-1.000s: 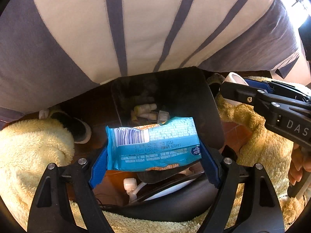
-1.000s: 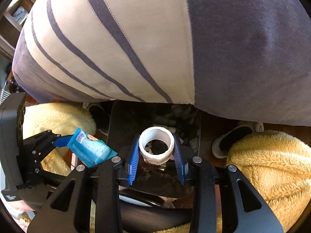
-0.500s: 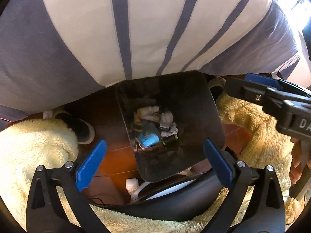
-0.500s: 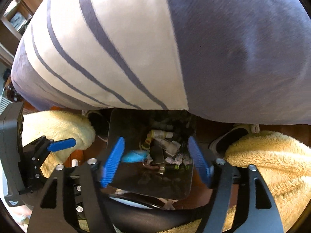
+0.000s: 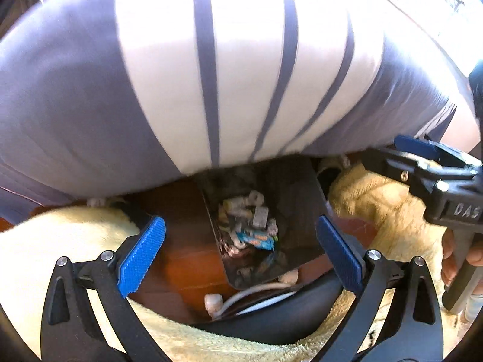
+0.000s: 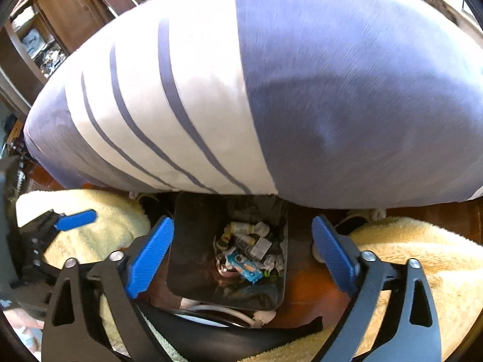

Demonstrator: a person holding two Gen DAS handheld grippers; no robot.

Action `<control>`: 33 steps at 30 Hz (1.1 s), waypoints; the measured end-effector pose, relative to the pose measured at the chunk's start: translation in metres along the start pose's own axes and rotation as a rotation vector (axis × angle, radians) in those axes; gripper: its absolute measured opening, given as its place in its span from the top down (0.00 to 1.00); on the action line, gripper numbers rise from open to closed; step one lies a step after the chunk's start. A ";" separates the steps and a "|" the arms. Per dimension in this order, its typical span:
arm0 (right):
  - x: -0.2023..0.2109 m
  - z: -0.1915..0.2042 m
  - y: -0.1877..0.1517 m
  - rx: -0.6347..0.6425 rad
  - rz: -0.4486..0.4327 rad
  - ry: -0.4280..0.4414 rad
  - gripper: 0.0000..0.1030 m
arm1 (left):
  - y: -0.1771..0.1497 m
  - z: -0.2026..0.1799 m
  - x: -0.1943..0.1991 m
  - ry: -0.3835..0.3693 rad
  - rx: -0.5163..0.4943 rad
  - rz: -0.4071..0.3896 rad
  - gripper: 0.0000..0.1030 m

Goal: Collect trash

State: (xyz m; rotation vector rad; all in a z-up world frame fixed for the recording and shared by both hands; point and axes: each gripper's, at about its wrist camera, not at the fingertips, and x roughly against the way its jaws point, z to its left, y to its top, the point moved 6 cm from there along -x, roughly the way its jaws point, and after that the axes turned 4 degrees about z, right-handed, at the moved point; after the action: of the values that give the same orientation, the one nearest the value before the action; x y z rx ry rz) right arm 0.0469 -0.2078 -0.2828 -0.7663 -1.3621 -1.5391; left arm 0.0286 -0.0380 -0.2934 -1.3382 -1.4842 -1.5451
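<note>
A dark trash bin [image 5: 299, 193] stands on the floor below both grippers; it also shows in the right wrist view [image 6: 196, 241]. Inside lies the blue snack wrapper [image 5: 256, 240] among small white bottles and scraps [image 5: 241, 208]; the wrapper also shows in the right wrist view [image 6: 244, 267]. My left gripper [image 5: 241, 252] is open and empty above the bin. My right gripper [image 6: 241, 250] is open and empty above the bin, and it shows at the right of the left wrist view [image 5: 422, 163].
A large grey and white striped pillow [image 5: 211, 75] overhangs the bin's far side. Fluffy yellow blankets [image 5: 60, 241] lie left and right [image 6: 422, 256] of the bin. A black curved edge with a white cable [image 5: 256, 298] sits near the bin. Wooden shelves [image 6: 60, 15] stand at the back left.
Both grippers opened and dropped their loads: the blue wrapper and the white tape roll fell into the bin. Both grippers have since risen and pulled back a little.
</note>
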 end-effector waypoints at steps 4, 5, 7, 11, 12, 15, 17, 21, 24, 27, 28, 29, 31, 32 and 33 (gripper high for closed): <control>0.036 -0.002 0.009 0.010 -0.097 -0.047 0.03 | 0.015 0.001 0.046 0.029 -0.002 -0.117 0.08; 0.044 -0.002 0.011 0.011 -0.117 -0.054 0.03 | 0.019 0.002 0.059 0.037 -0.001 -0.150 0.08; 0.067 -0.003 0.018 0.013 -0.177 -0.071 0.03 | 0.028 0.003 0.084 0.046 0.003 -0.213 0.08; 0.114 -0.004 0.031 0.012 -0.297 -0.083 0.03 | 0.044 0.005 0.133 0.063 0.011 -0.332 0.08; 0.125 -0.003 0.034 0.012 -0.326 -0.084 0.03 | 0.048 0.004 0.145 0.069 0.010 -0.361 0.08; 0.152 -0.002 0.042 0.019 -0.395 -0.092 0.03 | 0.056 0.003 0.178 0.083 0.010 -0.434 0.08; 0.171 0.000 0.048 0.026 -0.449 -0.098 0.03 | 0.062 0.001 0.198 0.089 0.008 -0.484 0.08; 0.206 0.006 0.058 0.037 -0.536 -0.106 0.03 | 0.067 -0.006 0.228 0.097 -0.003 -0.560 0.08; 0.231 0.010 0.064 0.046 -0.608 -0.116 0.03 | 0.071 -0.012 0.247 0.106 -0.005 -0.610 0.08; 0.255 0.015 0.068 0.060 -0.676 -0.132 0.03 | 0.071 -0.017 0.263 0.113 -0.012 -0.655 0.08; 0.261 0.017 0.070 0.064 -0.692 -0.136 0.03 | 0.071 -0.019 0.267 0.116 -0.015 -0.668 0.08; 0.271 0.018 0.072 0.072 -0.717 -0.138 0.03 | 0.073 -0.021 0.274 0.120 -0.017 -0.686 0.08; 0.280 0.021 0.073 0.079 -0.742 -0.136 0.03 | 0.073 -0.023 0.282 0.121 -0.021 -0.707 0.08; 0.286 0.023 0.073 0.083 -0.756 -0.134 0.03 | 0.074 -0.025 0.289 0.126 -0.023 -0.725 0.08; 0.290 0.024 0.073 0.086 -0.770 -0.135 0.03 | 0.075 -0.026 0.293 0.131 -0.023 -0.738 0.08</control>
State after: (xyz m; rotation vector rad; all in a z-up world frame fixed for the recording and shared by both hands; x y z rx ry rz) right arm -0.0025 -0.2478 0.0106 -0.2904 -1.9473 -2.0079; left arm 0.0009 -0.0147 0.0079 -0.6916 -1.9996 -2.0382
